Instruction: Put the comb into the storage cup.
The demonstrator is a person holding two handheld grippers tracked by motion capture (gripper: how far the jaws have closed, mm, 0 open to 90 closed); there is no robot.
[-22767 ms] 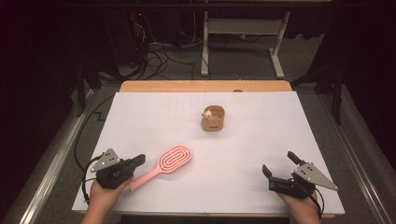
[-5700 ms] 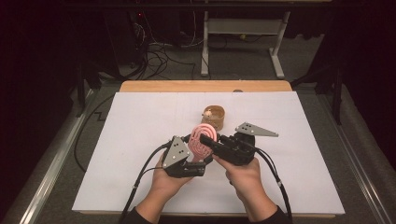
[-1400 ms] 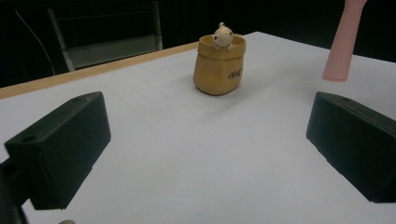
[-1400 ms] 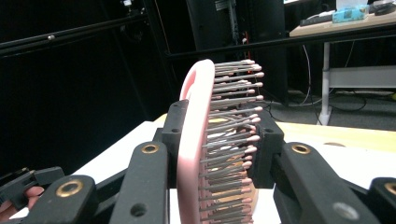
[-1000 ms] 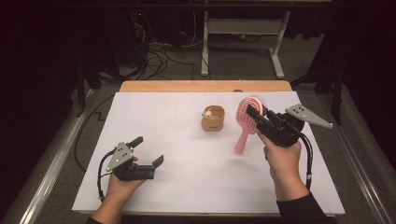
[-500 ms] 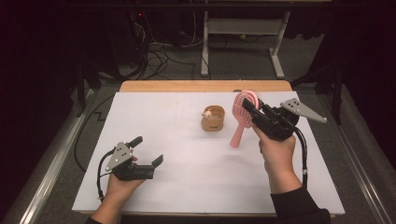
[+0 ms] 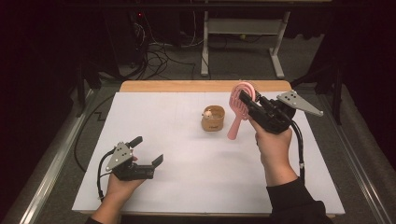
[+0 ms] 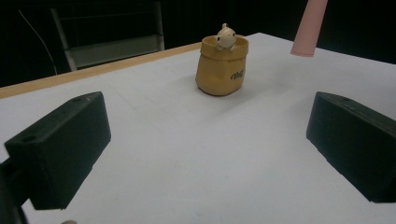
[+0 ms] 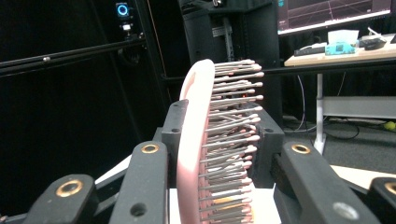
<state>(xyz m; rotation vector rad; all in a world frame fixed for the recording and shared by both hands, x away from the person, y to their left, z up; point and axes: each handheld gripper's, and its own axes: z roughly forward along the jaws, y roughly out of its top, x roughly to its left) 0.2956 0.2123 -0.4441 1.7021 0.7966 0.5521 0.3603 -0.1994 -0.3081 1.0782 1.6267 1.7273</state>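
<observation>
A pink hairbrush [image 7: 236, 122] hangs above the table with its head up and its handle pointing down. My right gripper [image 7: 243, 99] is shut on the head. In the right gripper view the jaws press the brush [image 9: 194, 140] from both sides, bristles to the right. The brush is just right of a small tan pot [image 7: 213, 120] with a little figure peeking out. My left gripper [image 7: 147, 150] rests low at the table's front left, open with nothing between its jaws. In the left gripper view the pot [image 8: 222, 67] stands ahead and the brush handle's tip [image 8: 308, 28] hangs at the upper right.
A white sheet [image 7: 187, 186] covers the table, with a wooden strip [image 7: 187, 86] along the far edge. Beyond the table lie cables and the legs of a desk [image 7: 275, 56] on dark floor. A metal rail [image 7: 56, 158] runs along the left side.
My right hand has carried the brush a little to the left and up, closer to the pot. The left gripper has stayed where it was.
</observation>
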